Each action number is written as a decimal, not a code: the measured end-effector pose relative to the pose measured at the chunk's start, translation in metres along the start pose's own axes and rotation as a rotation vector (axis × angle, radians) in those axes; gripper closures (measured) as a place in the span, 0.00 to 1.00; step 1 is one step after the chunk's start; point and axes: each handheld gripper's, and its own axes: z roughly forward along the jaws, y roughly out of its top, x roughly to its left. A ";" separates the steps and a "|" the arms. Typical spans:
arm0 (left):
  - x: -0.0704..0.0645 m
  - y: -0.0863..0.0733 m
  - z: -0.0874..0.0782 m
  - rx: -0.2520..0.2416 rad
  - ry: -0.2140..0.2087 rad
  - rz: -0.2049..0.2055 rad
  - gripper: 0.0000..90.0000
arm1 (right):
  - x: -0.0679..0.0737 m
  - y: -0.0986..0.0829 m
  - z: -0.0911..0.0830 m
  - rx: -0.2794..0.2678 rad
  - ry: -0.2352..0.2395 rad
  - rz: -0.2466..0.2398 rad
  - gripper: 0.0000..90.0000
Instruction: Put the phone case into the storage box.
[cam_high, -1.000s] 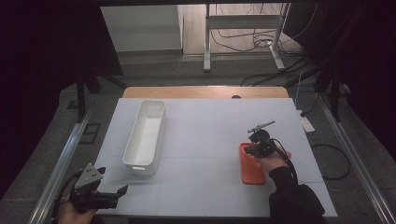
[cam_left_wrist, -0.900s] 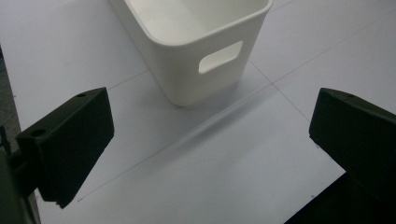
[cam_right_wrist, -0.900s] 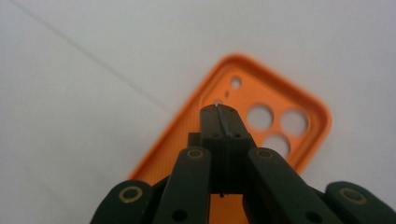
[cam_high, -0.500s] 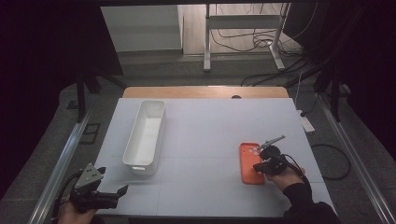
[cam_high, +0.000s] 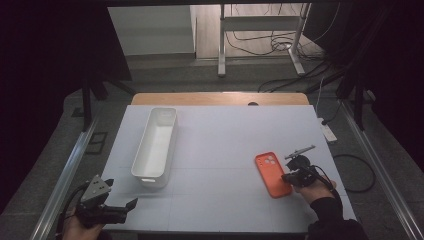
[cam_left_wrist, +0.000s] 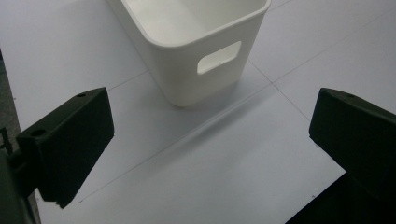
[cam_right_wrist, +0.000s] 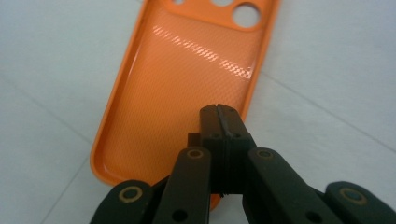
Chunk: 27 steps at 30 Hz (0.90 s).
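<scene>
Starting at the lower left of the high view, my left gripper (cam_high: 131, 204) sits at the table's (cam_high: 225, 135) near corner, and in its own view the two black jaws stand wide apart with nothing between them, just bare white surface. Up ahead of those jaws I can see the short end of the bin (cam_left_wrist: 196, 42), handle slot facing me, well clear of the jaws.

Moving right in the high view, the bin (cam_high: 156, 145) lies lengthwise in the left half of the frame, long and white, nothing visible inside.

Further right, the case (cam_high: 272, 174) lies flat on the table in the lower right part of the frame, orange, camera cut-outs at its far end.

Just beside its right edge is my right gripper (cam_high: 286, 176), hand behind it. In the right gripper view the jaws are pressed together, pads meeting in a thin line, over the near right part of the case (cam_right_wrist: 187, 79), hollow side up. I can't tell whether they pinch its rim or merely sit above it.
</scene>
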 end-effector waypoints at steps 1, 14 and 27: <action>0.000 0.000 0.000 0.000 0.000 0.000 0.01 | -0.003 0.000 0.000 -0.004 -0.007 0.009 0.99; 0.000 0.000 0.000 0.000 -0.001 -0.001 0.01 | -0.017 0.002 -0.003 -0.022 -0.030 0.042 0.99; 0.000 0.000 0.000 0.001 0.000 -0.001 0.01 | -0.008 0.000 -0.026 -0.132 -0.033 0.029 0.75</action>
